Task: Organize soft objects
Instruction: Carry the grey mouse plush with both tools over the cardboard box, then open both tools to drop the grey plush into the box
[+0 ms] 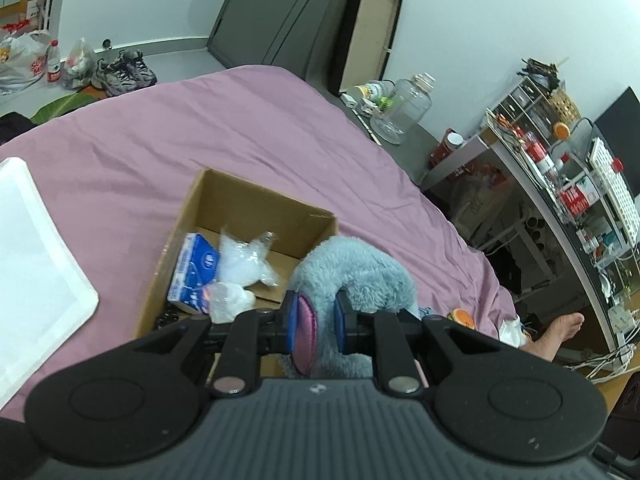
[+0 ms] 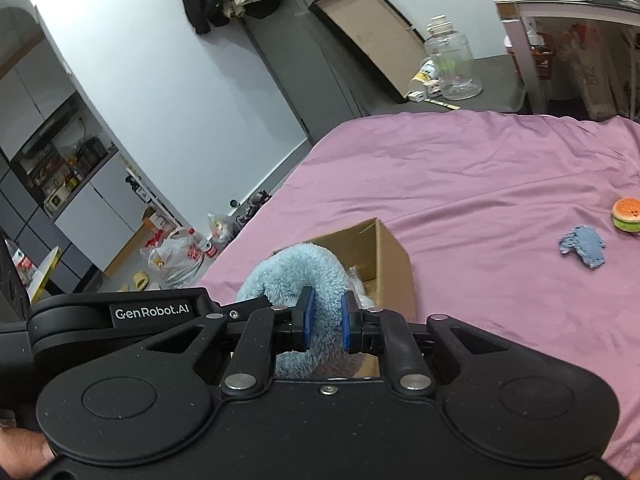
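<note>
Left gripper (image 1: 316,322) and right gripper (image 2: 325,322) are clamped on a fluffy blue plush slipper (image 1: 360,276), held at the open brown cardboard box's (image 1: 240,204) 4 o'clock corner; lowering inside, then release, is required.

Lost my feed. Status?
Both tools, left and right, shut on blue plush slipper. Slipper over cardboard box. Tissue pack, plastic bags inside.

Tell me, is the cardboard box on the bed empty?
No, the cardboard box already holds a blue tissue pack and clear plastic bags.
</note>
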A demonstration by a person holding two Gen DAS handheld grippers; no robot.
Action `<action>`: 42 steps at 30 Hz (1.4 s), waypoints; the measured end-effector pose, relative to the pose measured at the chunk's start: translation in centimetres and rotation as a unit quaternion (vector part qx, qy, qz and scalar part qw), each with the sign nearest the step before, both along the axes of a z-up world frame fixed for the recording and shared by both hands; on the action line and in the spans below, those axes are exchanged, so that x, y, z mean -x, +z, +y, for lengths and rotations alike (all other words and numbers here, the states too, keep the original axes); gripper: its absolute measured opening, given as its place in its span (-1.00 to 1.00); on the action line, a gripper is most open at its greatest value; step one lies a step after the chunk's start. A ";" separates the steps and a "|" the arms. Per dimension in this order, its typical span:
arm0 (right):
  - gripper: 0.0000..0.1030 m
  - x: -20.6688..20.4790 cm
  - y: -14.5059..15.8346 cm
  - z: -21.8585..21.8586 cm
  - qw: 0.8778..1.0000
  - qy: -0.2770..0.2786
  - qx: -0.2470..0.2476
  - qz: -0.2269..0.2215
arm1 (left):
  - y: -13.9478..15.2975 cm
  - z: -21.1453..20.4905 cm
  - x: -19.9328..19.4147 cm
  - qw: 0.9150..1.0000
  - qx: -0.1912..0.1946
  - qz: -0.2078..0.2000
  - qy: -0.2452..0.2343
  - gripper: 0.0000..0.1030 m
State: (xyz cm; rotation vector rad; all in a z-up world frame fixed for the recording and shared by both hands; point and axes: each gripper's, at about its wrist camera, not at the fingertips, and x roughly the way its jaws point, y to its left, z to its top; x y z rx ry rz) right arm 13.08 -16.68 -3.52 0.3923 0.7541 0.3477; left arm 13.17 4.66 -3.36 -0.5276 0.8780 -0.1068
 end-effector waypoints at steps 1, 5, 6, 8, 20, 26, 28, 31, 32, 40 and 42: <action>-0.73 -0.2 -0.1 0.3 1.000 0.002 0.000 0.002 | -0.2 0.3 -0.1 1.000 0.002 0.001 0.001 -0.67; -0.73 -0.6 -0.7 1.3 1.000 0.007 0.009 0.011 | -1.1 1.3 -0.5 1.000 0.004 0.009 0.003 -0.67; -0.73 -0.8 -0.9 1.5 1.000 0.008 0.011 0.013 | -1.4 1.4 -0.6 1.000 0.005 0.012 0.003 -0.67; -0.73 -0.9 -1.3 2.0 1.000 0.008 0.017 0.017 | -2.0 1.9 -0.9 1.000 0.008 0.019 0.004 -0.67; -0.56 -2.2 -3.5 3.0 0.998 0.010 0.024 0.058 | -6.3 2.9 -2.4 0.998 0.016 0.067 0.005 -0.66; -0.30 -1.9 -3.3 2.7 0.998 0.011 0.027 0.062 | -7.0 3.5 -2.4 0.996 -0.004 0.090 0.019 -0.58; -0.30 -1.8 -3.2 2.4 0.998 0.010 0.025 0.063 | -6.7 3.7 -2.2 0.996 -0.005 0.090 0.022 -0.58; -0.29 -1.5 -2.8 1.9 0.998 0.008 0.024 0.058 | -6.0 3.5 -2.0 0.996 -0.011 0.082 0.024 -0.56; -0.27 -1.4 -2.6 1.7 0.998 0.006 0.023 0.057 | -5.7 3.3 -1.8 0.996 -0.017 0.079 0.024 -0.50; 0.04 0.0 -1.2 -0.9 0.999 -0.014 0.020 0.031 | -3.0 1.0 -0.8 0.997 -0.056 0.047 0.023 0.08; 0.14 0.3 -1.1 -1.8 0.999 -0.022 0.019 0.028 | -2.5 0.2 -0.6 0.997 -0.064 0.043 0.022 0.19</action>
